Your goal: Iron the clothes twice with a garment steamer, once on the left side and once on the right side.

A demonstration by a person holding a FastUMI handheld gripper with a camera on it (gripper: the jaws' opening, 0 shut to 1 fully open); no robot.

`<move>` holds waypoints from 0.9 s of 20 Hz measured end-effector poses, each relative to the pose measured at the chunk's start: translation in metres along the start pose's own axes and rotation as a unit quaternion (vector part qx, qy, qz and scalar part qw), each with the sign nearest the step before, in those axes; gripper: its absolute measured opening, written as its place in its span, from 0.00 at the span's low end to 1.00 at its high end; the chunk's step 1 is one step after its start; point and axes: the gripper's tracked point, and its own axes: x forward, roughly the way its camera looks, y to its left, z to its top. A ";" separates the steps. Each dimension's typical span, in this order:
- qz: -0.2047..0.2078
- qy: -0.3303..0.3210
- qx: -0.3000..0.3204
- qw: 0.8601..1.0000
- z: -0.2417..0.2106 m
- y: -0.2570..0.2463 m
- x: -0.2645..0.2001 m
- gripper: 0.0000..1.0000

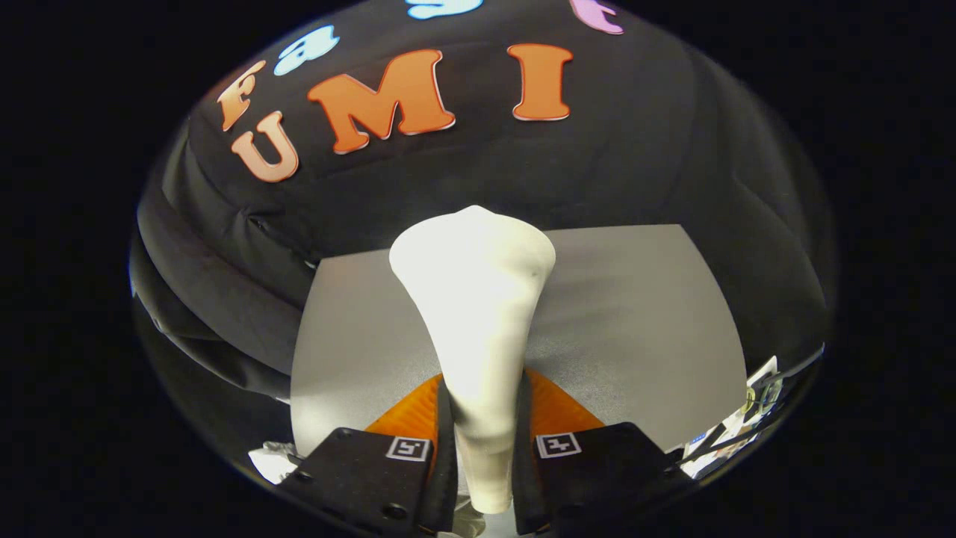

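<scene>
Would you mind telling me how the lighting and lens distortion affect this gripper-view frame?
In the gripper view, the white steamer, clamped between the gripper fingers, is overexposed along its upper body, washing out surface detail; the grey garment is evenly lit; fisheye distortion bows its edges; clutter at the lower corners is too small to identify.

No word, brand or number can be read on any object here. The only signs are two small square black-and-white coded markers, one on the left finger block of the gripper and one on the right block; they carry a blocky pattern, not letters. Those fingers are pressed on either side of the handle of the white garment steamer, whose body shows no logo or print. A few paper scraps lie past the right side of the grey table; any printing on them is too small to make out.
</scene>
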 end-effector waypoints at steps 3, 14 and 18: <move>-0.002 -0.041 0.015 0.999 0.002 0.007 -0.031 0.38; 0.045 -0.141 0.041 0.988 -0.055 0.101 -0.135 0.37; 0.061 -0.189 0.033 0.980 -0.066 0.147 -0.173 0.37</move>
